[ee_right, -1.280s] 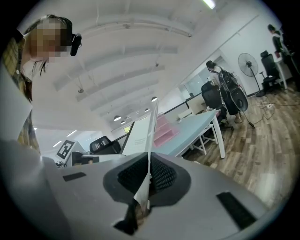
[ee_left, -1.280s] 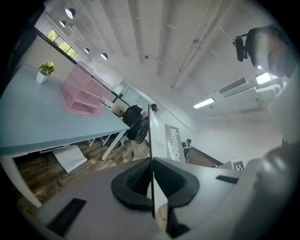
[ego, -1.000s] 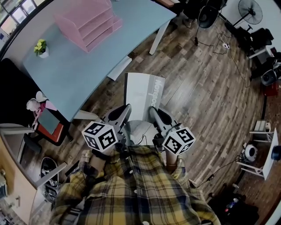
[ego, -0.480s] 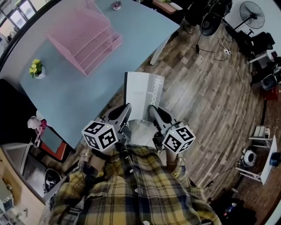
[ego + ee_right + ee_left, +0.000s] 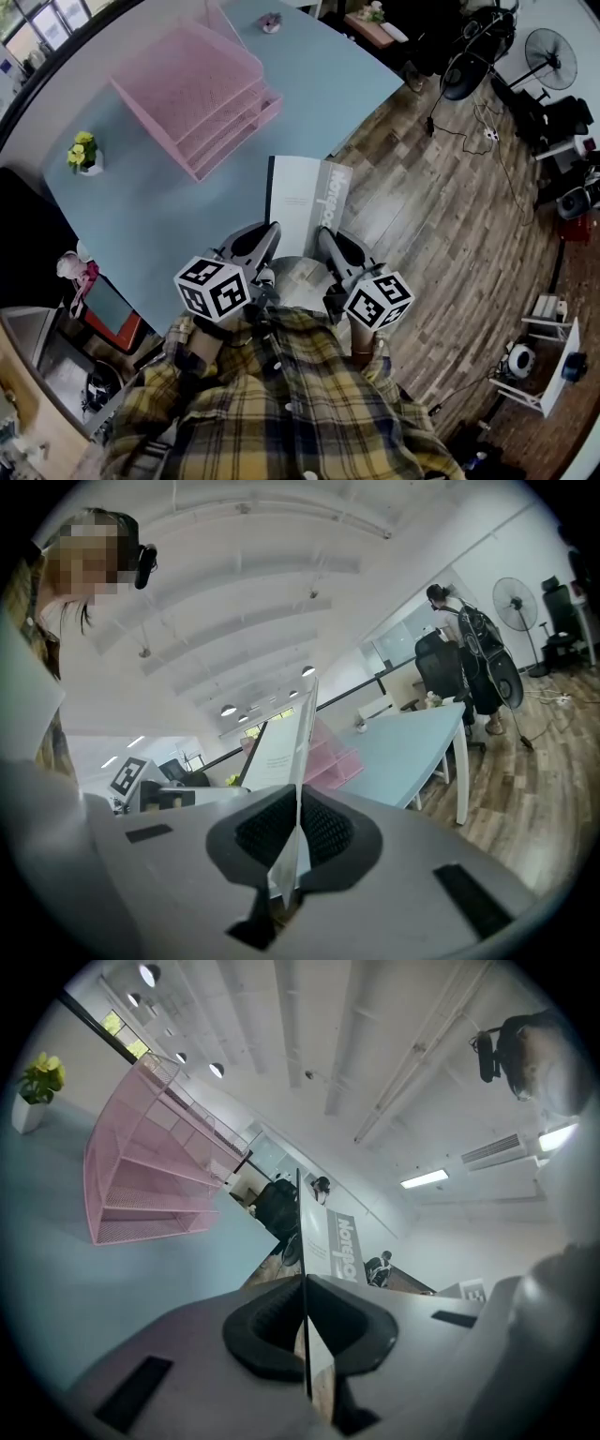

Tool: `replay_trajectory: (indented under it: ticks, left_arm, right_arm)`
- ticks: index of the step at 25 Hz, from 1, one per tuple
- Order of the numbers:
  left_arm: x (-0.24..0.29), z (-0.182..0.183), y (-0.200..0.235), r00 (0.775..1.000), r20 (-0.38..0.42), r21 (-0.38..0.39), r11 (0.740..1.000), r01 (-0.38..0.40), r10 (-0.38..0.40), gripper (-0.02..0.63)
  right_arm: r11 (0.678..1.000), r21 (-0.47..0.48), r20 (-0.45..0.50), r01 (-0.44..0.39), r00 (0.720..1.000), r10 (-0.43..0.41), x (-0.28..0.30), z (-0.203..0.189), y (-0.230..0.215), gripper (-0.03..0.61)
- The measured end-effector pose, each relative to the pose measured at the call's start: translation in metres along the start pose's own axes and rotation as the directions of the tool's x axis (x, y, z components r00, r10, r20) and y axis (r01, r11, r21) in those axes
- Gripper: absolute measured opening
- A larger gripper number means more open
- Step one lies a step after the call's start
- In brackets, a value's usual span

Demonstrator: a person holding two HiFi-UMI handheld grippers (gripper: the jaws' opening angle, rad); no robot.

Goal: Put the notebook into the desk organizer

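I hold a thin white-and-grey notebook flat in front of me, its far end over the edge of the pale blue desk. My left gripper is shut on its near left corner, and the notebook's edge runs between the pads. My right gripper is shut on its near right corner, where the notebook rises from the closed jaws. The pink mesh desk organizer stands on the desk ahead and to the left, and shows as tiered trays in the left gripper view.
A small potted plant sits at the desk's left side. Wooden floor lies to the right, with a standing fan and chairs further off. A person stands by a chair beyond the desk's far end.
Both grippers and the notebook have come nearer the desk: the organizer and desk have slid down and right in the head view. The grip on the notebook is unchanged.
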State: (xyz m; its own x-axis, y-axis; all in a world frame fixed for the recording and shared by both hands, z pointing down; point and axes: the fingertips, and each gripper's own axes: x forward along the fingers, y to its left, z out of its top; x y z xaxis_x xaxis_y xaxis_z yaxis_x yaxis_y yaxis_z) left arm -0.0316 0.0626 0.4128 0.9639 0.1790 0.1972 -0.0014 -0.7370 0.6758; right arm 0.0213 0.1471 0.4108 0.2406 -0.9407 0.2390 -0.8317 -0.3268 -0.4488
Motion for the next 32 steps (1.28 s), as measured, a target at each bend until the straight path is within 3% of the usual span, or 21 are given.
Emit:
replay_trajectory:
  ticks: [10, 19, 25, 32]
  left_arm:
    - [-0.012, 0.018, 0.034, 0.997, 0.052, -0.051, 0.997, -0.06, 0.063, 0.006]
    - [-0.011, 0.036, 0.063, 0.971, 0.154, -0.117, 0.979, -0.168, 0.185, 0.006]
    - [0.013, 0.056, 0.078, 0.924, 0.233, -0.175, 0.948, -0.265, 0.302, 0.005]
    - [0.051, 0.095, 0.096, 0.843, 0.328, -0.24, 0.901, -0.363, 0.427, 0.005]
  right_arm:
    - [0.999, -0.008, -0.062, -0.043, 0.997, 0.043, 0.043, -0.003, 0.011, 0.015]
    - [0.982, -0.046, -0.164, -0.184, 0.971, 0.175, 0.092, 0.006, 0.007, 0.015]
    - [0.949, -0.053, -0.233, -0.31, 0.928, 0.291, 0.132, 0.026, -0.015, 0.015]
    - [0.887, -0.065, -0.316, -0.458, 0.852, 0.417, 0.187, 0.066, -0.041, 0.015]
